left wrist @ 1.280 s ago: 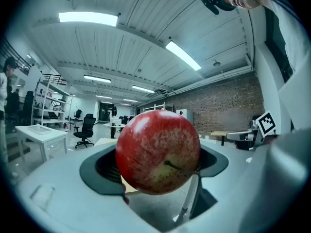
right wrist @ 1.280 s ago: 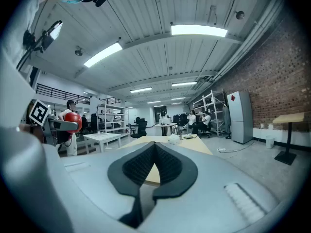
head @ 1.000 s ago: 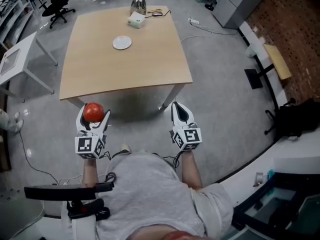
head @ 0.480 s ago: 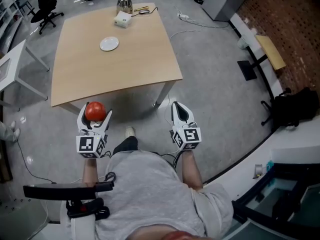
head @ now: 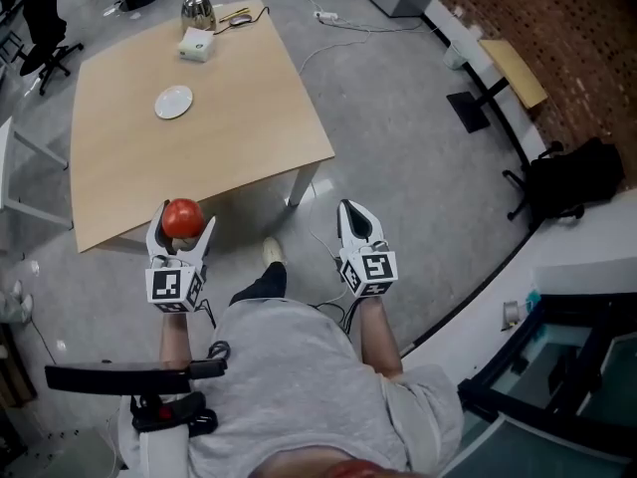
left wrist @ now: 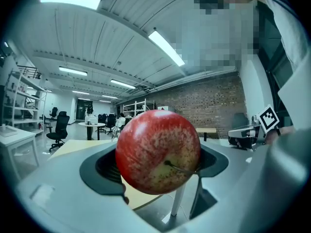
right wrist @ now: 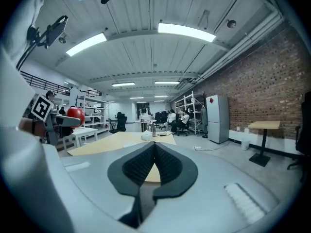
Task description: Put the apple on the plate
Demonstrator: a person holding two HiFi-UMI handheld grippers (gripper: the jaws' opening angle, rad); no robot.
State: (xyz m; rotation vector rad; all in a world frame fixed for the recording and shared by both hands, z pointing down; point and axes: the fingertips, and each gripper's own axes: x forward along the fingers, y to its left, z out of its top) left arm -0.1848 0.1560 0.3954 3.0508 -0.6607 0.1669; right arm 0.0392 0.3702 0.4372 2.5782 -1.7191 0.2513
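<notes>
A red apple [head: 181, 217] sits between the jaws of my left gripper [head: 182, 224], which is shut on it just off the near edge of the wooden table [head: 219, 157]. In the left gripper view the apple [left wrist: 158, 150] fills the centre, stem toward the camera. The small white plate [head: 173, 102] lies far up the table. My right gripper [head: 355, 218] hangs over the grey floor right of the table, jaws shut with nothing in them [right wrist: 154, 154]. From the right gripper view the apple [right wrist: 75, 113] shows small at the left.
A white box [head: 195, 45], a shiny metal kettle [head: 198, 11] and some small items sit at the table's far end. A cable [head: 338, 30] trails on the floor. A black bag [head: 572, 177] and a bench [head: 512, 72] stand at right.
The view has shifted: the table and plate now lie further left and nearer my left gripper. The apple stays held in the left gripper; the right gripper stays shut.
</notes>
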